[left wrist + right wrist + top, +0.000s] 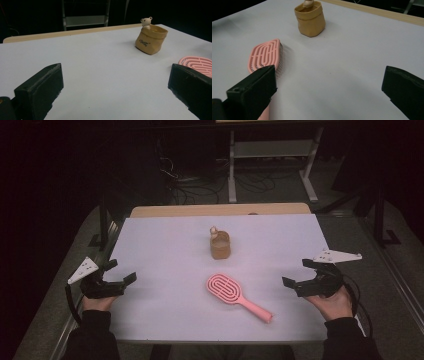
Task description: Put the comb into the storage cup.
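Claws wait wide open: left claw [121, 272] at lower left, right claw [298, 272] at lower right. Pink plastic hairbrush [236, 295] lies low in the middle of the white counter [165, 250], handle slanting toward the nearer right claw.

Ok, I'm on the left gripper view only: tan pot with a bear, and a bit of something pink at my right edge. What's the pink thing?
Observer: A pink hairbrush, lying flat on the table, handle toward the person's right.
Operator: Bristles up or down?
Observer: Down; the right gripper view shows them under the head.
Operator: Where's the right gripper?
Observer: The right gripper is at the table's right edge, jaws open, holding nothing.
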Demonstrator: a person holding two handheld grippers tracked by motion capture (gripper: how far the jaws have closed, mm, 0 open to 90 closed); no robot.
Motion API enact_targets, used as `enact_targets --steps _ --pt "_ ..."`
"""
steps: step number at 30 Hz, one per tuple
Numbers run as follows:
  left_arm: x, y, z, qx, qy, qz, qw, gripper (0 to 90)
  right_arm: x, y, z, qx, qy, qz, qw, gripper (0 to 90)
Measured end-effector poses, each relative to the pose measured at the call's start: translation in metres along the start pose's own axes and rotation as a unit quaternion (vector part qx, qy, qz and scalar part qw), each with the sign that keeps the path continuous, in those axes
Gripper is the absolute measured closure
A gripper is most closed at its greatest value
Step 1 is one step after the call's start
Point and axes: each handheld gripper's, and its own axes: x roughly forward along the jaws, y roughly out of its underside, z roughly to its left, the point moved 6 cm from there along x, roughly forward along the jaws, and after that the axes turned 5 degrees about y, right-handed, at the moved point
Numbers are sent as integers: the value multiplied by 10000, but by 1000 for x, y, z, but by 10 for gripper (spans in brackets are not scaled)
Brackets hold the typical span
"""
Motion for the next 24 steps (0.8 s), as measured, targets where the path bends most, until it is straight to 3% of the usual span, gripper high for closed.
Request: enact_targets --steps 24 --pt "-2 -1 2 -44 27 -68 10000 0 14 -20 29 -484 -267 453 9974 0"
